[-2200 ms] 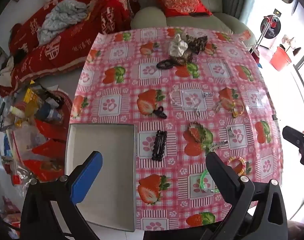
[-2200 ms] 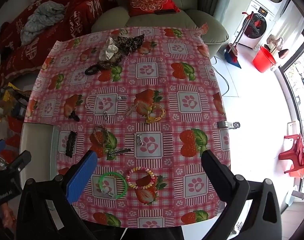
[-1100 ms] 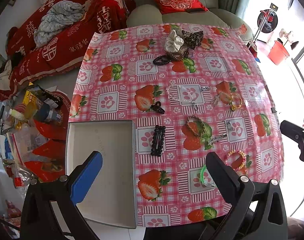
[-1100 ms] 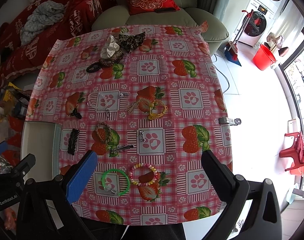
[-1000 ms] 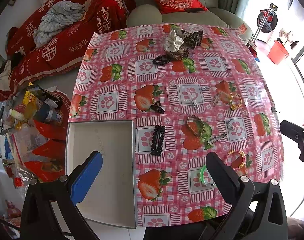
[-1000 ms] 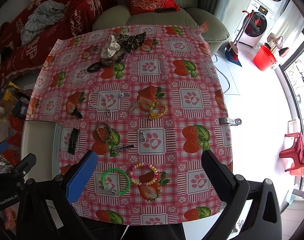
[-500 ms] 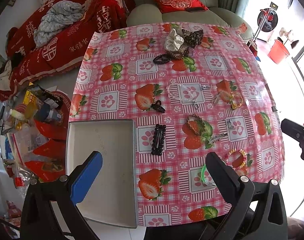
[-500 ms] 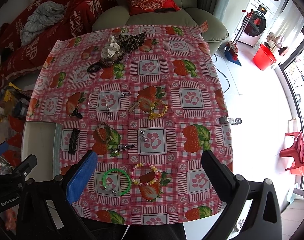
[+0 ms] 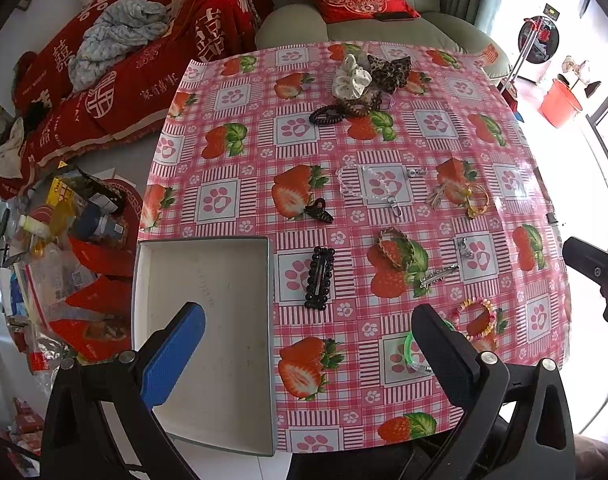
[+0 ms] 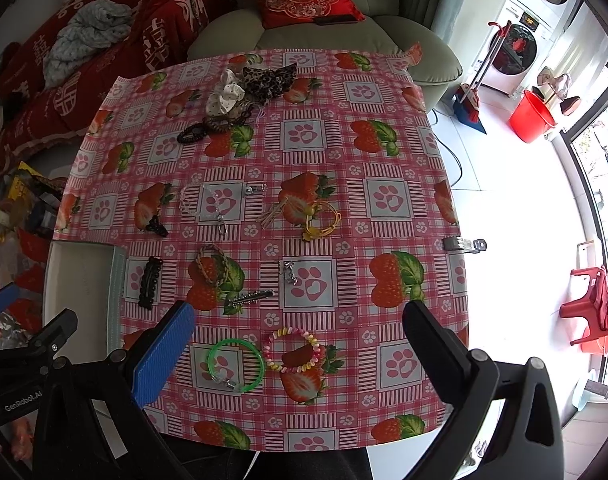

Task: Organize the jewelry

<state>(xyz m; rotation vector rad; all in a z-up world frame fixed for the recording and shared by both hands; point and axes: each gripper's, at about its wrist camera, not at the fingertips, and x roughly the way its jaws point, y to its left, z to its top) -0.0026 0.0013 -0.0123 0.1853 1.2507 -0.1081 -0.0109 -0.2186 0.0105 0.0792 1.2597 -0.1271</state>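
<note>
Two grippers: left gripper (image 9: 308, 344) and right gripper (image 10: 300, 344) are both hovering with jaws wide apart, holding nothing.
Jewelry: green bangle (image 10: 235, 365) and bead bracelet (image 10: 291, 350) are lying near the table's (image 10: 404, 168) front edge.
Box (image 9: 208, 320): is sitting open, overhanging the left edge.
Room: right half is lying mostly bare.
Writing: "GenRobot", probably, is showing on the left gripper's body.
</note>
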